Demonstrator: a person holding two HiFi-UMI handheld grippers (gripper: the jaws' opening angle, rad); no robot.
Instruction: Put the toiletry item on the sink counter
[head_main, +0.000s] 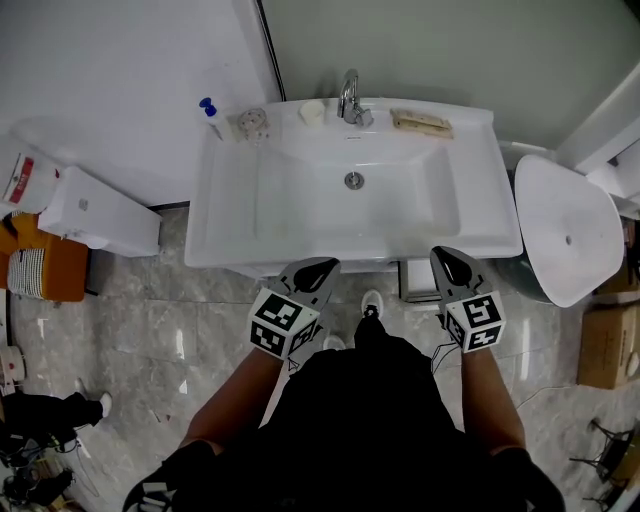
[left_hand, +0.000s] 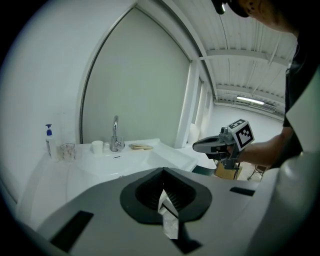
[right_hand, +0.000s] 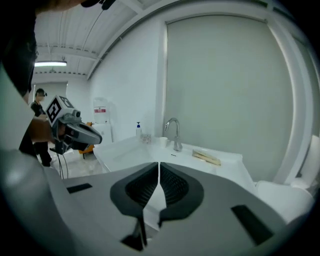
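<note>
Packet (left_hand: 168, 220), small and white, sits pinched in the closed left tongs (head_main: 316, 267). Right tongs (head_main: 447, 256) are closed on nothing. Both hover just before the sink (head_main: 230, 245) front edge.

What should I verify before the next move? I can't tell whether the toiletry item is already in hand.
1. Left gripper fingers together: ok. A pale sliver shows at their seam; whether it is a held item: cannot tell.
2. Right gripper fingers together, nothing between them: ok.
3. Free space on the sink counter right of the tan item: ok.
4. Pump bottle, glass and white cup upright left of the faucet: ok.
5. Both grippers at the counter's front edge, touching nothing on it: ok.
</note>
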